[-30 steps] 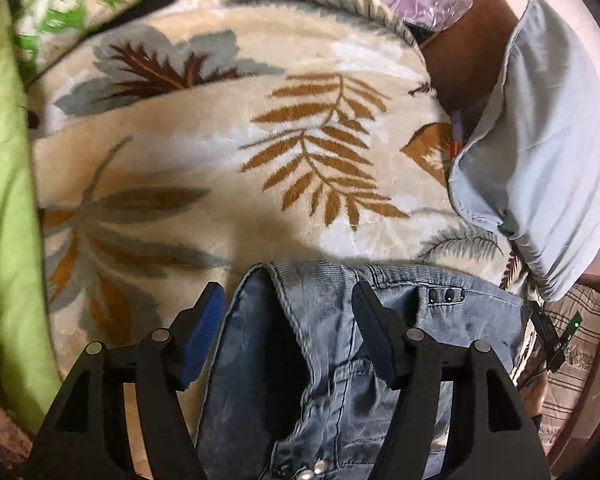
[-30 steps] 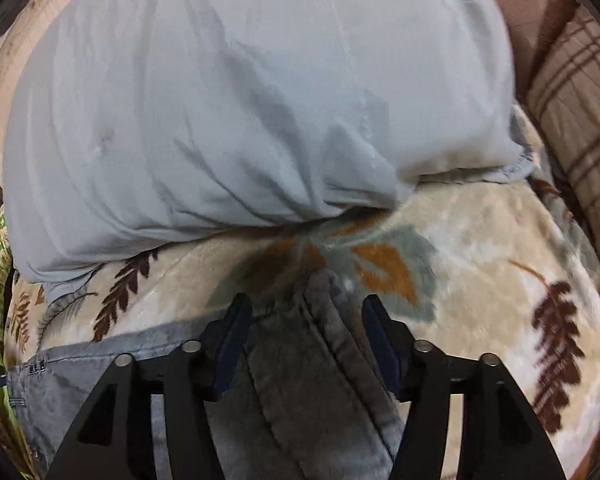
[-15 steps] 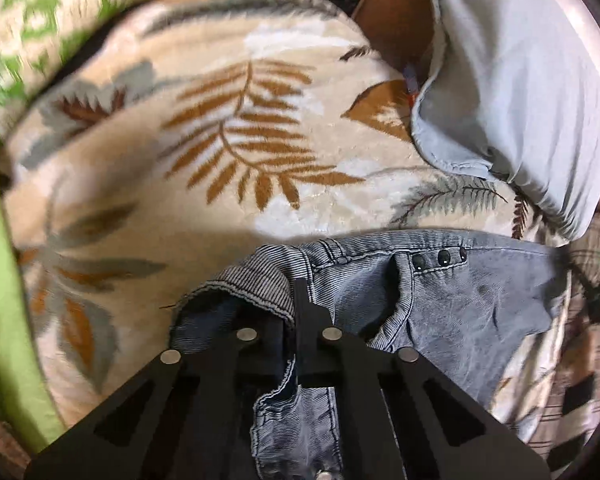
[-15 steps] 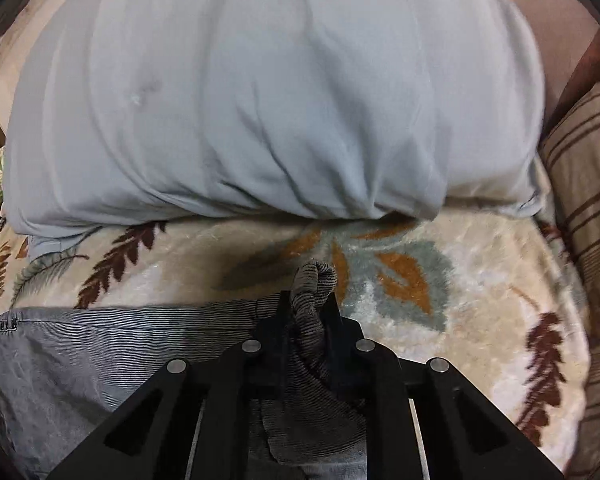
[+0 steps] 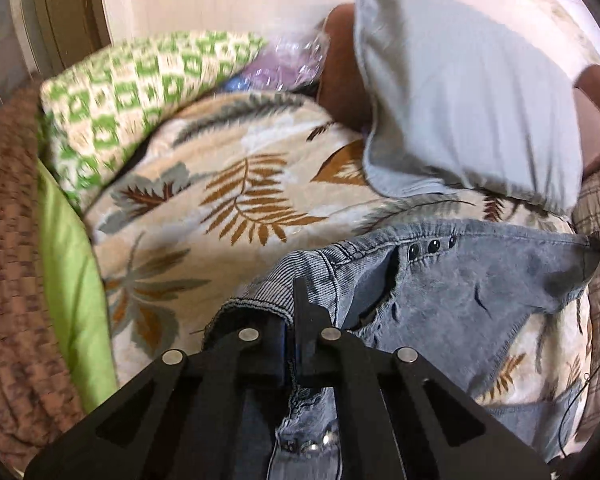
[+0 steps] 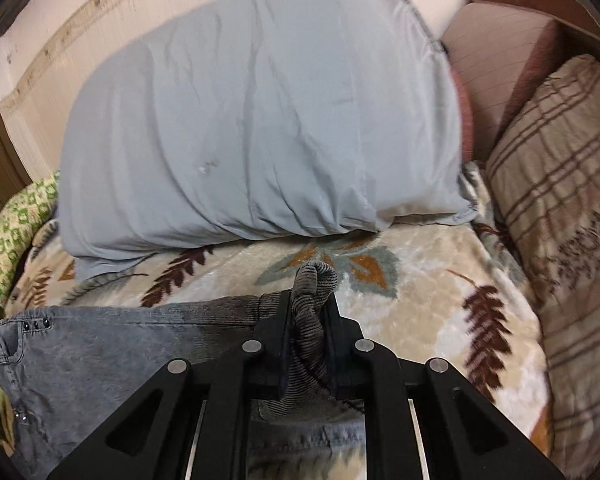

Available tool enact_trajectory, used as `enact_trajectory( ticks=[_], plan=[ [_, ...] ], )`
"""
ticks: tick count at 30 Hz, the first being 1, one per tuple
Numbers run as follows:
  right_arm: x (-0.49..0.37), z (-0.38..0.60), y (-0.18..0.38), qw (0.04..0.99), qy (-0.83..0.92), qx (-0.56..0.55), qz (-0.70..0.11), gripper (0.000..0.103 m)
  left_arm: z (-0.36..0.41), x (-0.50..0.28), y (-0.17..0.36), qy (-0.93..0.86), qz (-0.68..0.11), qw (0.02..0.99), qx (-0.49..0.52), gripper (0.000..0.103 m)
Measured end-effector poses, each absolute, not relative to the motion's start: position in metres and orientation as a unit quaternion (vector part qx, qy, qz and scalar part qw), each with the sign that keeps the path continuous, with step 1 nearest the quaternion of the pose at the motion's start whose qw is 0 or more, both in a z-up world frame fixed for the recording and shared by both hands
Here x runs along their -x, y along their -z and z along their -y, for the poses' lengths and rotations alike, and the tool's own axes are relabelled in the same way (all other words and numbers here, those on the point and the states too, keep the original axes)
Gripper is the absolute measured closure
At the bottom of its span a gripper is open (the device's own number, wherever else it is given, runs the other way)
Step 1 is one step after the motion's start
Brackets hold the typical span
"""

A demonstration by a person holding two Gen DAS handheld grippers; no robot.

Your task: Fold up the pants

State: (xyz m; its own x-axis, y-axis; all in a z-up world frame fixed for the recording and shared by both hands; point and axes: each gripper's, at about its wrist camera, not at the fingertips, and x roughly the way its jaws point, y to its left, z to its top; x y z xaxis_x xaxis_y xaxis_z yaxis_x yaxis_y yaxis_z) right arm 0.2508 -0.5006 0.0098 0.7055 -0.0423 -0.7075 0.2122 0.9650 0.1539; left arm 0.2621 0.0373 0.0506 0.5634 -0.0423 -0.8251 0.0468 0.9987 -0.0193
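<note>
**Both grippers clamped, jeans coming up off the blanket**

Left gripper [image 5: 290, 320] is pinched tight on the waistband of the grey jeans [image 5: 480, 280], fingers closed with denim bunched between them. A second ago those jaws stood wide open around the waistband; now they are shut and the view has tipped up, showing the wall and the green-patterned cushion [image 5: 140, 92] behind. Right gripper [image 6: 310, 312] is likewise closed, a twist of ribbed denim poking up between its fingers, where a second ago it was open. The jeans hang stretched between the two over the leaf-print blanket [image 6: 420, 280], their near edge lifted. Beyond them sits the grey pillow [image 6: 260, 120], with a plaid cushion [image 6: 560, 200] to the right.
</note>
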Motion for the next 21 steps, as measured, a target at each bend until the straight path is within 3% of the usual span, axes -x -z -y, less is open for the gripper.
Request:
enact_trajectory(
  ticks=[12, 21],
  plan=[
    [-0.106, 0.498, -0.047, 0.927, 0.077, -0.142, -0.339, 0.090, -0.046, -0.160, -0.081, 0.044, -0.433, 0.900, 0.002, 0.101],
    [-0.010, 0.489, -0.028, 0.926, 0.071, -0.163, -0.332, 0.090, -0.066, -0.097, -0.065, 0.055, -0.439, 0.896, 0.023, 0.101]
  ],
)
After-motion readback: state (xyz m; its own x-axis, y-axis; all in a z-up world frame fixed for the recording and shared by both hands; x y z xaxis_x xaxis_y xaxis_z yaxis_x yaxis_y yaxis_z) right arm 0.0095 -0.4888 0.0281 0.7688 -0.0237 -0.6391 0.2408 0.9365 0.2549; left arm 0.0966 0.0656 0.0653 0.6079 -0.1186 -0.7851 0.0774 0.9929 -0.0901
